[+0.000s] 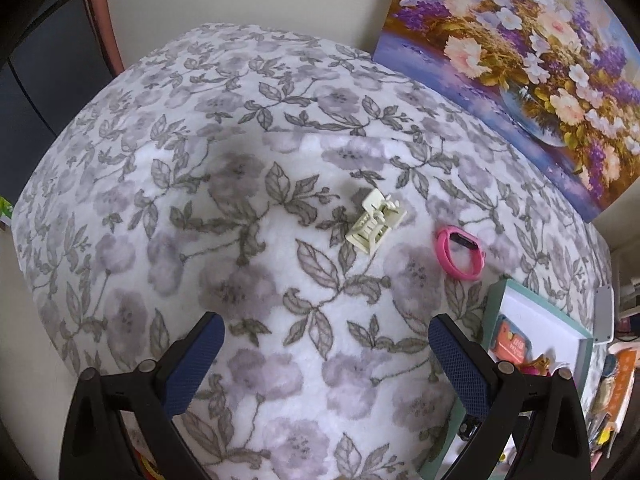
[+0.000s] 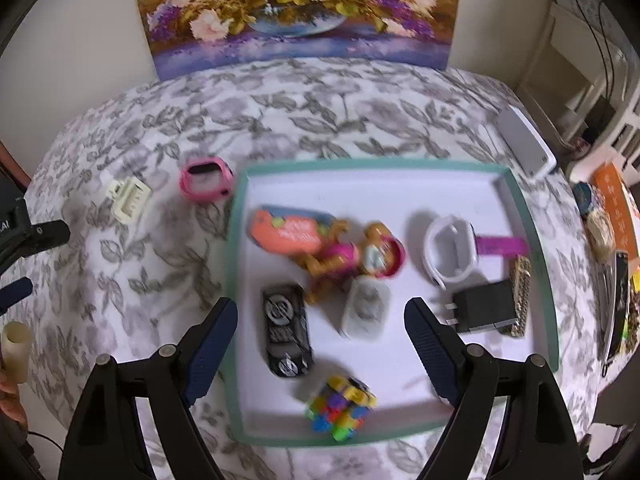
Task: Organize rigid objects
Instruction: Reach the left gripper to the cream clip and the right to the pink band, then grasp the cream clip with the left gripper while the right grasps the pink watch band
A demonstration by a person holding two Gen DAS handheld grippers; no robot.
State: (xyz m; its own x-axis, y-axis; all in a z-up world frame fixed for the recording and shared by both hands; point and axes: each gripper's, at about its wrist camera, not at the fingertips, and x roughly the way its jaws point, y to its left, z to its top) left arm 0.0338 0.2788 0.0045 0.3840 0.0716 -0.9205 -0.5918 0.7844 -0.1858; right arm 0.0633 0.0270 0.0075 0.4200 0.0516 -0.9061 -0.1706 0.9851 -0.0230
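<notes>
A cream hair claw clip and a pink watch band lie on the floral cloth, left of a teal-rimmed white tray. The tray holds several items: a black toy car, a colourful cube, an orange tag, a white watch case, a black charger and a grey oval piece. My left gripper is open, short of the clip. My right gripper hangs open over the tray, empty.
A flower painting leans on the wall at the back. A white flat device lies right of the tray. Books and clutter sit past the right edge. The left gripper's body shows at the left.
</notes>
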